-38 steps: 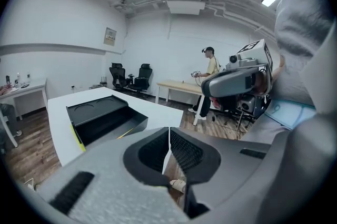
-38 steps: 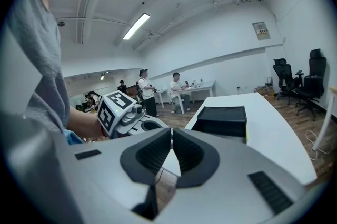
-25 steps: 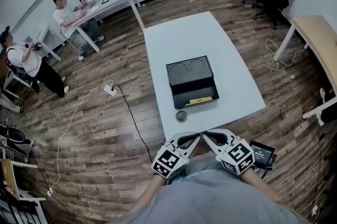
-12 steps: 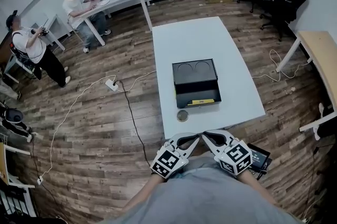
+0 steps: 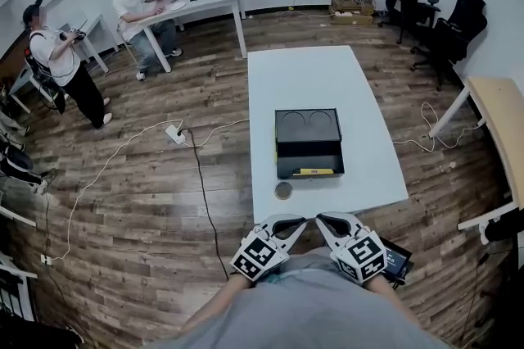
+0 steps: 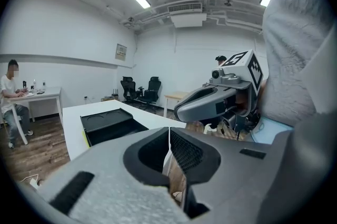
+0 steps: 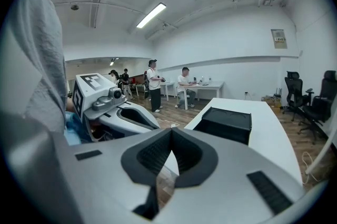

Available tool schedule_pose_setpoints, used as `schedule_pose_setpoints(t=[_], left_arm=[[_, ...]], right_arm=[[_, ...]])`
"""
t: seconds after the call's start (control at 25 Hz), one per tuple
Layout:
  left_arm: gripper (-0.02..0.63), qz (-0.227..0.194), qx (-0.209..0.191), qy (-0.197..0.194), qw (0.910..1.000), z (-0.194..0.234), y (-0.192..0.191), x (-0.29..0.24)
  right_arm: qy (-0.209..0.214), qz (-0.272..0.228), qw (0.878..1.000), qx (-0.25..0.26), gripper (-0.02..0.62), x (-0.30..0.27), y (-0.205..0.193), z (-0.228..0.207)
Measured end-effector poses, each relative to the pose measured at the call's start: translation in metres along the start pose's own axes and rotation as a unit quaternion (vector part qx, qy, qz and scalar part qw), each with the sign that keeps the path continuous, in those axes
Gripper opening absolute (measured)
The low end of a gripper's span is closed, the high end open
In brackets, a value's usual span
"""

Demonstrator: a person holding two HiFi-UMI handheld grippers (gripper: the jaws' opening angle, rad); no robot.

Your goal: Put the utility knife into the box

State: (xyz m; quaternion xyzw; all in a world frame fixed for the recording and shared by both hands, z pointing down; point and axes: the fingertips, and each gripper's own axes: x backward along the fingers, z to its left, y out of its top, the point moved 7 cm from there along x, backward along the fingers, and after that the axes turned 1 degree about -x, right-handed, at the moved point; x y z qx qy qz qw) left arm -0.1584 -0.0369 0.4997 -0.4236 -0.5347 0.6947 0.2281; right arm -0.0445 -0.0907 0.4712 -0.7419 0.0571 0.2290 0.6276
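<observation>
A black box stands open on the white table, its lid laid back on the far side. A yellow utility knife lies along the box's near inside edge. Both grippers hang close to my body, short of the table's near edge. My left gripper is shut with nothing in it, and my right gripper is shut and empty too. The box shows at the left of the left gripper view, and the box shows ahead in the right gripper view.
A small round tin sits on the table near the front left corner. A power strip and cables lie on the wooden floor to the left. Two people are at desks at the far left. Office chairs stand at the far right.
The head view has shifted, so the table and box now sit further up and to the right. Both grippers stay shut by my body.
</observation>
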Motion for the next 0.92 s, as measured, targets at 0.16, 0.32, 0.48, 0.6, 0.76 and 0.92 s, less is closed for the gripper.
schedule_pose_setpoints(t=[0.16, 0.32, 0.48, 0.6, 0.76, 0.92], left_arm=[[0.018, -0.001, 0.002, -0.001, 1.0000, 0.0003, -0.0012, 0.0006], [0.018, -0.003, 0.001, -0.005, 1.0000, -0.0012, 0.0005, -0.0004], [0.018, -0.005, 0.002, -0.008, 1.0000, -0.0039, 0.0002, -0.0002], [0.018, -0.006, 0.004, -0.011, 0.9999, -0.0040, 0.0003, 0.0017], [0.019, -0.007, 0.004, -0.012, 0.9999, -0.0043, -0.0010, 0.0031], [0.018, -0.009, 0.004, -0.011, 0.9999, -0.0017, -0.0007, 0.0045]], right_arm=[[0.000, 0.001, 1.000, -0.007, 0.028, -0.0010, 0.0001, 0.0012], [-0.002, 0.002, 1.000, -0.005, 0.028, 0.0003, 0.0014, 0.0010], [-0.002, 0.005, 1.000, -0.004, 0.028, 0.0019, 0.0004, 0.0030], [-0.001, 0.007, 1.000, -0.003, 0.028, 0.0015, 0.0016, 0.0061], [-0.001, 0.008, 1.000, -0.002, 0.029, 0.0006, 0.0012, 0.0079], [-0.002, 0.009, 1.000, -0.002, 0.029, -0.0018, 0.0010, 0.0078]])
